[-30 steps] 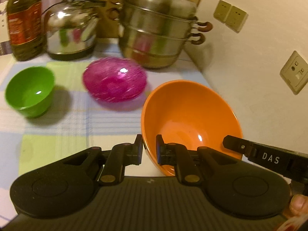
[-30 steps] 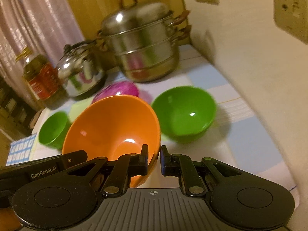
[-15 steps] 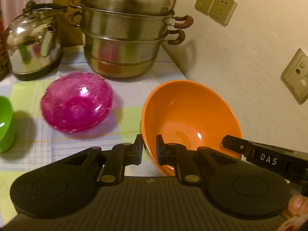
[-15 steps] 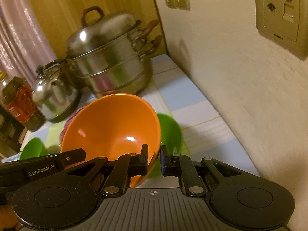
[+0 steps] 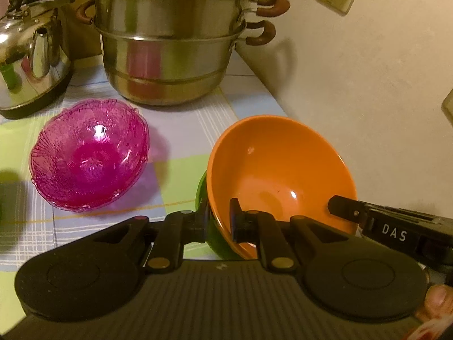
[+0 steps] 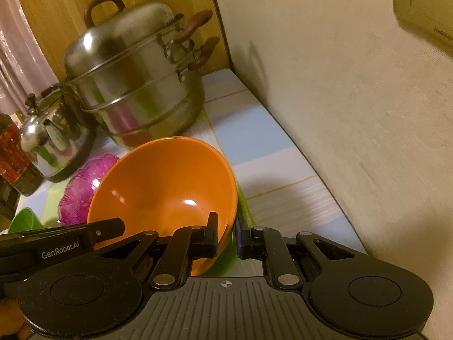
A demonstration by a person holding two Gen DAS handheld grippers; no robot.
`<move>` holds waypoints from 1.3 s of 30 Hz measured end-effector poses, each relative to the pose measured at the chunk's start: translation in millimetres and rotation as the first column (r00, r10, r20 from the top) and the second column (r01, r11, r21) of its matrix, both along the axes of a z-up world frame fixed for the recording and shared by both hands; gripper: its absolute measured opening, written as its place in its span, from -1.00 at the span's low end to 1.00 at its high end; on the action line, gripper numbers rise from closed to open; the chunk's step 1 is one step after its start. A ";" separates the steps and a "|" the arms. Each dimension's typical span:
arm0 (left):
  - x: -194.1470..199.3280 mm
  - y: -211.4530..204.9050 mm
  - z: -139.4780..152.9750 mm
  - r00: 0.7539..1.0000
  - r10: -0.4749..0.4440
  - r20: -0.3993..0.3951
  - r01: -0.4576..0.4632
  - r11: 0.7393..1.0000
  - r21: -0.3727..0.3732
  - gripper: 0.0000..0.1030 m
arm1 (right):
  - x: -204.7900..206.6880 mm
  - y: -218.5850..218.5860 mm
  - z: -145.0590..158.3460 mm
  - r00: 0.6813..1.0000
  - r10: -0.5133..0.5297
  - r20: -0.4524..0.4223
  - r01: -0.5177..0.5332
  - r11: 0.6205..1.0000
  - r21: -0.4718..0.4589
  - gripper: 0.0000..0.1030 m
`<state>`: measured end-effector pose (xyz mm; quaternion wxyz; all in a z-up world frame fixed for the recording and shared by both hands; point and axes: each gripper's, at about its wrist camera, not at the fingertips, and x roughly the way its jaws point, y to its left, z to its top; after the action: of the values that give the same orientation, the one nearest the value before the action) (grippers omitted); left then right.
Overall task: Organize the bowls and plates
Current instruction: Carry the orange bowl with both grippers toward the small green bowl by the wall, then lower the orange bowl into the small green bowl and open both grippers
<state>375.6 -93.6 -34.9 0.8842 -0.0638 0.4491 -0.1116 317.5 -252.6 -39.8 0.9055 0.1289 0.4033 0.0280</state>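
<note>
- Checked cloth (image 5: 181,130) in pale blue, green and white covers a counter set against a cream wall (image 5: 368,90), under dim warm light.
- Nearest, the left gripper (image 5: 218,221) is clamped on the left rim of the orange bowl (image 5: 277,170), one finger inside and one outside.
- The right gripper (image 6: 228,235) pinches the opposite rim the same way, so the bowl hangs tilted between the two tools, near the wall.
- Just under and behind the orange bowl, a sliver of a green bowl (image 5: 202,198) shows; most of it is hidden, and I cannot tell whether the two touch.
- Left of these, the pink glass bowl (image 5: 89,153) sits alone on the cloth, well apart from the pair.
- Farther left, in the right wrist view, the edge of a second green bowl (image 6: 24,221) shows, also on its own.
- At the far end stand a steamer pot (image 5: 170,42), a kettle (image 5: 31,53) and an oil bottle (image 6: 14,158).
- Judged from this, the task looks part-way: the orange bowl seems about to nest in the green one, and is not yet released. The pink bowl and the second green bowl are still to be gathered. No plates are in view.
</note>
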 end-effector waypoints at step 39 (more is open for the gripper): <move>-10.5 12.6 -7.4 0.998 0.045 0.036 -0.044 0.999 -0.025 -0.75 | -5.2 -1.9 -15.8 0.998 -0.040 0.045 0.040 0.999 0.012 -0.36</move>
<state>365.1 -81.0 -42.3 0.8936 -0.0823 0.4301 -0.0985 312.2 -254.6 -55.6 0.9142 0.1410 0.3797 0.0151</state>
